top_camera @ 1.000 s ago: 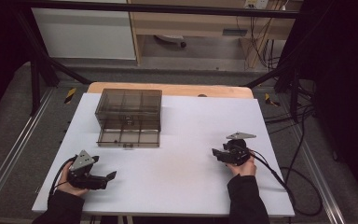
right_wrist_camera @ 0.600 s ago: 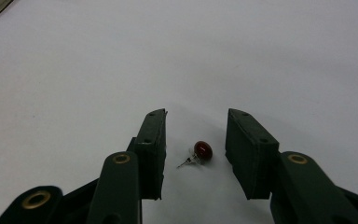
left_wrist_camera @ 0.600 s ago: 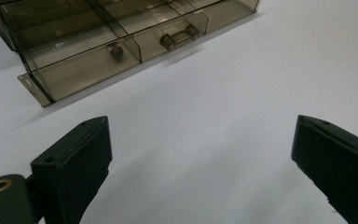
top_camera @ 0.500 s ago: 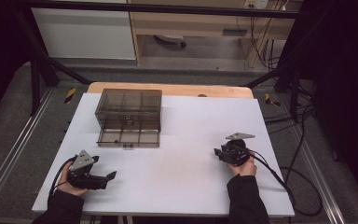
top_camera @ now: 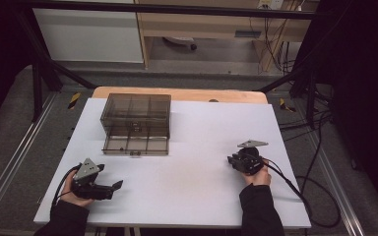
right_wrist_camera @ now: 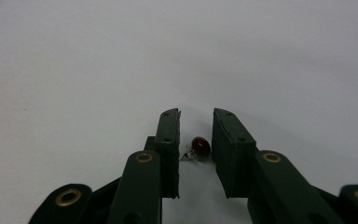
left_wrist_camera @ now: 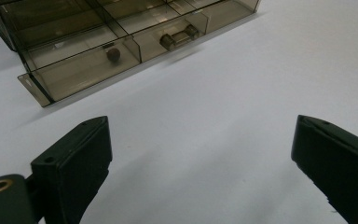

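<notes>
On the white worktop (top_camera: 192,142), the right gripper (right_wrist_camera: 196,135) has just been closing its jaws around a small dark red rounded bead with a thin metal pin (right_wrist_camera: 199,146); narrow gaps remain on both sides. The left gripper (left_wrist_camera: 200,154), near left, has jaws spread wide, empty, facing the smoky transparent plastic drawer box (left_wrist_camera: 121,42).

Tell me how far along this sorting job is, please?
Early on, it seems. Done: the drawer of the smoky plastic box is pulled out, with a small dark bead already in one compartment. In hand: the right gripper has just been closing around a small red bead on the white table, not yet clamping it. Left: lift it and drop it into the drawer. The left gripper rests open.
</notes>
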Demonstrator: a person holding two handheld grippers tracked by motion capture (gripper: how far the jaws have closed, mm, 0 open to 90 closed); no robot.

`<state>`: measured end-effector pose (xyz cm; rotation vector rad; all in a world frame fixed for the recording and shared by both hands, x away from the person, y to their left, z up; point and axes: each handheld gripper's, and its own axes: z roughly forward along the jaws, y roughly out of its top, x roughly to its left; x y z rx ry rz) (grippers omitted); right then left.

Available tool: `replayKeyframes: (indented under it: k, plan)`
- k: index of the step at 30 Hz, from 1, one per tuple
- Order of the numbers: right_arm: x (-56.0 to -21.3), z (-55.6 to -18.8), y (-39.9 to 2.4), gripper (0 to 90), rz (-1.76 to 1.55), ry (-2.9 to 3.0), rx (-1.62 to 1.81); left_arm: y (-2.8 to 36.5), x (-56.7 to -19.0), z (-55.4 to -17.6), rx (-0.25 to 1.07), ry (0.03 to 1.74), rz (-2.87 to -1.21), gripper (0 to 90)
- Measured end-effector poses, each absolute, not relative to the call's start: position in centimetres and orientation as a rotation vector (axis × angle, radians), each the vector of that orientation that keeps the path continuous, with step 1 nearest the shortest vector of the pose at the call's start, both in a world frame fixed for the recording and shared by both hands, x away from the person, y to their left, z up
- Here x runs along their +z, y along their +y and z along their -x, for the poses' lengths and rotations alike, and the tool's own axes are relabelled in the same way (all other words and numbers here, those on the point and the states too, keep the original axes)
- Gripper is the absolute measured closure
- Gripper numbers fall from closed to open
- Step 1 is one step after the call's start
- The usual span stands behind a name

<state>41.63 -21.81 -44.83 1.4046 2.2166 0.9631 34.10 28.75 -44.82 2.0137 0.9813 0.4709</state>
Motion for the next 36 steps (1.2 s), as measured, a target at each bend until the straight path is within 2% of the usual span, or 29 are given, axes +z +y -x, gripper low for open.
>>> replayKeyframes:
  k: [14, 36]
  plan:
    - [-44.87, -41.62, -21.77, 78.4, -1.396, 2.230, 0.951, 28.76, -44.82, -34.11, 0.471, 0.982, -2.013, 5.0]
    - [-44.39, -41.45, -21.91, 79.8, -1.376, 2.236, 0.976, 28.76, -44.82, -34.12, 0.469, 0.982, -2.014, 5.0]
